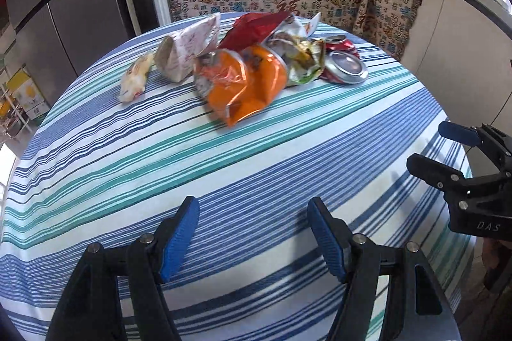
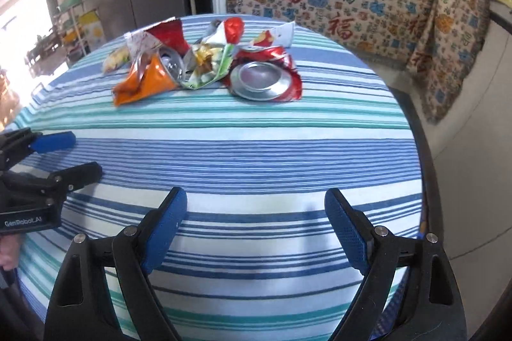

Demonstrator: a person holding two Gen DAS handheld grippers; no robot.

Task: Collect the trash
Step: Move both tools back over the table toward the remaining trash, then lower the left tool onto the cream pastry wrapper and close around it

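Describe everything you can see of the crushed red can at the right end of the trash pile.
The crushed red can is a thin metal drink can, squashed nearly flat. Its round silver end is dished and tips toward the cameras, ringed by crumpled red wall with white marks. It lies on the striped tablecloth at the right end of the trash pile, its left side against a crumpled green and white wrapper. Nothing grips it.

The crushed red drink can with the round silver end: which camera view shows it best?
The right wrist view shows the crushed red drink can best: its silver end faces the camera, unobstructed, near the middle of the trash. In the left wrist view the same can lies at the far right of the pile, seen obliquely, partly behind a crumpled green-and-white wrapper.
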